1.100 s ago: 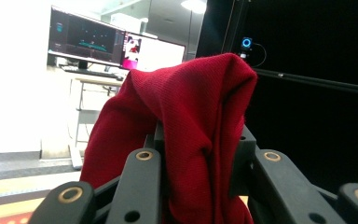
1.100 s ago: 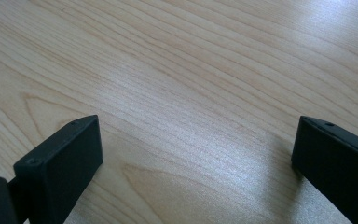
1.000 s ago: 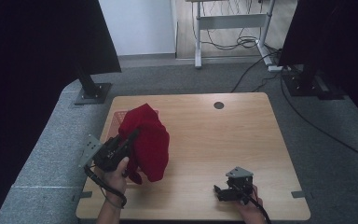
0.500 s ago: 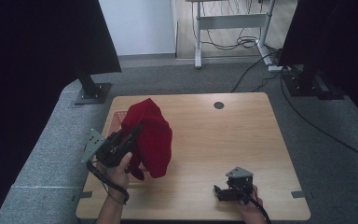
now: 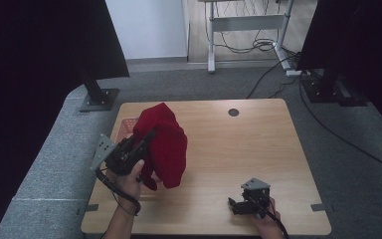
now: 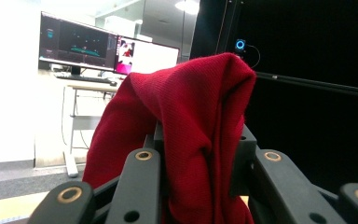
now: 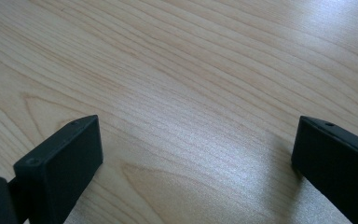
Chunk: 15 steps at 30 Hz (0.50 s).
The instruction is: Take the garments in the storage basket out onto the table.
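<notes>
Red cloth (image 5: 161, 144) hangs over the left part of the table (image 5: 278, 149) in the high view, lifted by the left gripper (image 5: 142, 144), whose jaws are clamped on a fold; its lower edge looks to touch the wood. The right gripper (image 5: 236, 205) rests near the front edge, well apart from it.

Left gripper view: the cloth (image 6: 186, 130) is pinched between the jaws and drapes over them.

Right gripper view: the jaws stand wide apart over bare table (image 7: 191, 93), holding nothing.

The step looks like lifting the cloth to spread or fold it. Next, the right gripper likely needs to reach a free edge.
</notes>
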Each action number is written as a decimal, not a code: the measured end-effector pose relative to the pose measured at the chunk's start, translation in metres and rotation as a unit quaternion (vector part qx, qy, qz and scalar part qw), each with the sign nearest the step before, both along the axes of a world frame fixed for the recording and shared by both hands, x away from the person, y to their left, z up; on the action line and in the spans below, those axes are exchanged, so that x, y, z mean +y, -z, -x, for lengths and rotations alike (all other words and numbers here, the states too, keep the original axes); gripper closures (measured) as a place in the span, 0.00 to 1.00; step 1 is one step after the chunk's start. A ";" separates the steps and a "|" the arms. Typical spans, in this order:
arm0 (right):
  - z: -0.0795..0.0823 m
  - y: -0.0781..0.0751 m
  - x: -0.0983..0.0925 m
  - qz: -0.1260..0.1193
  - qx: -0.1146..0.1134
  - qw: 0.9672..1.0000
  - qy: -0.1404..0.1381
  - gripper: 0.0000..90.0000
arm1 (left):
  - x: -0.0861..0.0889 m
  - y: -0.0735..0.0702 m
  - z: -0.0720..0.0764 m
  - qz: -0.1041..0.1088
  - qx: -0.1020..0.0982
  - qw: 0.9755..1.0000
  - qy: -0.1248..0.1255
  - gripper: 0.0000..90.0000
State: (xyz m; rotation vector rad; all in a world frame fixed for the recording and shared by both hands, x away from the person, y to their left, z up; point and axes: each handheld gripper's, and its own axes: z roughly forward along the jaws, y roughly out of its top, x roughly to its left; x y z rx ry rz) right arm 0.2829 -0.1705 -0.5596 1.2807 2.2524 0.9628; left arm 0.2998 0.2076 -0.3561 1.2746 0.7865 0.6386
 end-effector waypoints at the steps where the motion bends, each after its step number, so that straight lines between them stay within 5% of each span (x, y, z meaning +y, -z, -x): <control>1: 0.000 0.000 0.000 0.000 0.001 1.000 0.001 0.02 | -0.001 0.000 0.000 0.000 -0.001 1.000 0.000 0.79; 15: 0.000 0.000 0.000 0.000 0.000 1.000 0.000 0.02 | -0.020 -0.007 -0.002 -0.006 -0.005 1.000 0.017 0.79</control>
